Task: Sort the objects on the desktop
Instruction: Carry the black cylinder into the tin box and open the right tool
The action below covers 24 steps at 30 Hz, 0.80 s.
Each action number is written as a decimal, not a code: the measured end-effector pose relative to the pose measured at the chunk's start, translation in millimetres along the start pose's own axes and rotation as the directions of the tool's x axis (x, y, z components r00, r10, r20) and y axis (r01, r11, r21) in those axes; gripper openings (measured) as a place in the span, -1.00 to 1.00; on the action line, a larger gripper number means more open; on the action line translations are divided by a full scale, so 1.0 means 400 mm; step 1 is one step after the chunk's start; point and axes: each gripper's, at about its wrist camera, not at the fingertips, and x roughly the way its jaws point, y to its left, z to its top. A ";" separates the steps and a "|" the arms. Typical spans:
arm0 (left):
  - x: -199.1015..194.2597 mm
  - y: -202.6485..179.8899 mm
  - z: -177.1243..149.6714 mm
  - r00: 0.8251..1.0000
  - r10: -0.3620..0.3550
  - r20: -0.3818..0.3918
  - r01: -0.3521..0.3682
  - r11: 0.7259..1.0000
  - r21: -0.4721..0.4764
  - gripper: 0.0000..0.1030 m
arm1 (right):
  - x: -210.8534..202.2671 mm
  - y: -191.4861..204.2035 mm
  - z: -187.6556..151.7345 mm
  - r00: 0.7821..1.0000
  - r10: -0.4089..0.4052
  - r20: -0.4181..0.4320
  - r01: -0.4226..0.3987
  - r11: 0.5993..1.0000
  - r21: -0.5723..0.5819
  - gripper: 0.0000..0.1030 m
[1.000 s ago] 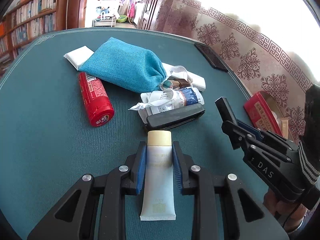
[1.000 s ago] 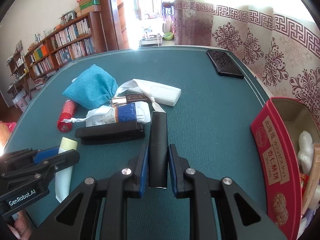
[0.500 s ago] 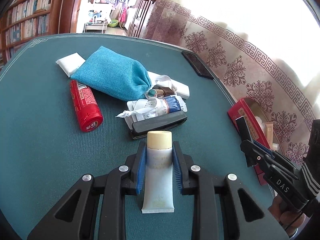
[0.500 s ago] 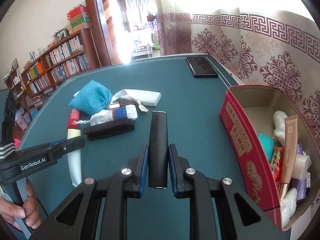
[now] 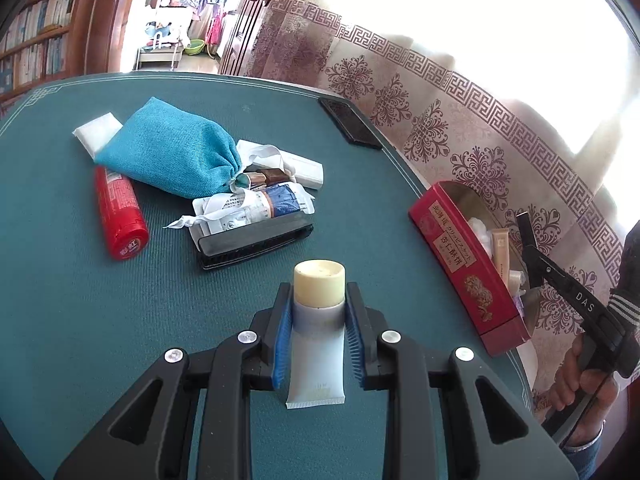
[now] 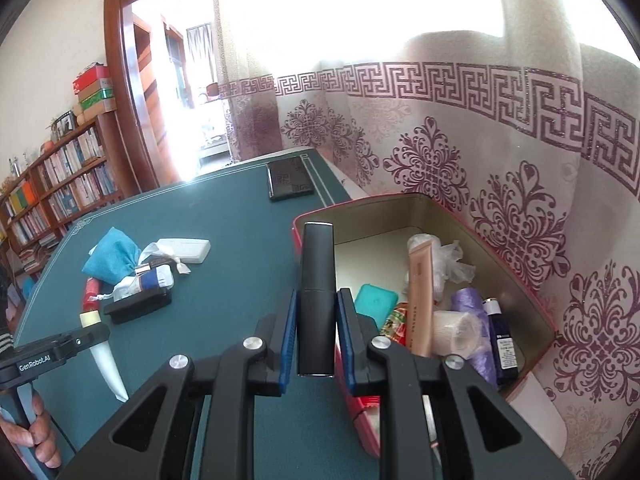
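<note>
Black stick [image 6: 316, 300] pinched between right gripper [image 6: 316, 334] pads, upright, its top at the near wall of the red tin [image 6: 516, 256] on the table's right edge. Left gripper [image 5: 318, 334] clamped on a white tube [image 5: 316, 354], held over the green table [image 5: 80, 300].

Risks: tin already crowded (tube, roll, lighter, wrappers), so a drop from here may catch the rim and land outside; tin sits at the table edge, and a knock could tip it off.

Remaining pile [image 5: 224, 196] mid-table: blue pouch, red can, black brush. Phone [image 6: 290, 180] at far edge. Patterned curtain behind, bookshelves left.
</note>
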 end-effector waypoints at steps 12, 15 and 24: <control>-0.027 -0.085 -0.003 1.000 -0.014 0.020 0.012 0.996 0.084 -0.47 | 0.058 -0.121 -0.030 0.995 -0.072 -0.073 0.080 0.991 0.103 -0.12; -0.028 -0.101 0.000 1.000 -0.013 0.019 0.011 0.995 0.097 -0.47 | 0.031 -0.114 -0.040 0.997 -0.078 -0.020 0.079 0.993 0.091 0.21; -0.020 -0.153 0.008 1.000 -0.012 0.010 0.011 0.993 0.118 -0.47 | -0.014 -0.100 -0.070 0.993 -0.106 0.043 0.104 0.993 0.053 0.28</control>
